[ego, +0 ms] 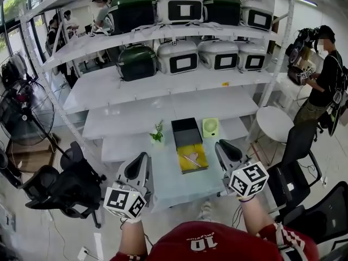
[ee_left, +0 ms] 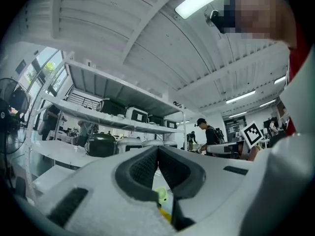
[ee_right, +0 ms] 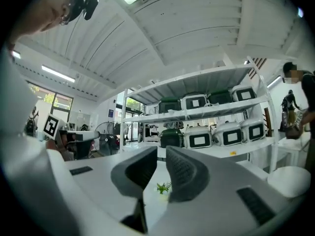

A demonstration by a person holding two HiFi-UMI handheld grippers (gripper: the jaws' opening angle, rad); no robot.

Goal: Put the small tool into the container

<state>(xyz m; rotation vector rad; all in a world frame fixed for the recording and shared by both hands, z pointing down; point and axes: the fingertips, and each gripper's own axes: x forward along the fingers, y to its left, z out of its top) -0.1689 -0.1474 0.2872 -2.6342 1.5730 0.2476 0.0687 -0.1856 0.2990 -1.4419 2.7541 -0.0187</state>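
Note:
In the head view a small silvery tool [ego: 191, 160] lies on a yellow tray [ego: 186, 166] in the middle of the pale table [ego: 166, 186]. Directly behind the tray stands a black open-topped container [ego: 186, 131]. My left gripper [ego: 143, 157] hovers over the table's left part, well short of the tray, its jaws shut and empty [ee_left: 157, 149]. My right gripper [ego: 221, 144] is held just right of the tray. Its tips stand a narrow gap apart with nothing between them [ee_right: 161, 151]. Both grippers point up and back toward the shelves.
A small potted plant [ego: 158, 133] stands left of the container and a little green fan [ego: 210, 127] to its right. White shelves [ego: 179, 94] behind hold several cookers. Black office chairs [ego: 60, 186] flank the table; a round white stool [ego: 274, 123] and a standing person [ego: 326, 75] are at right.

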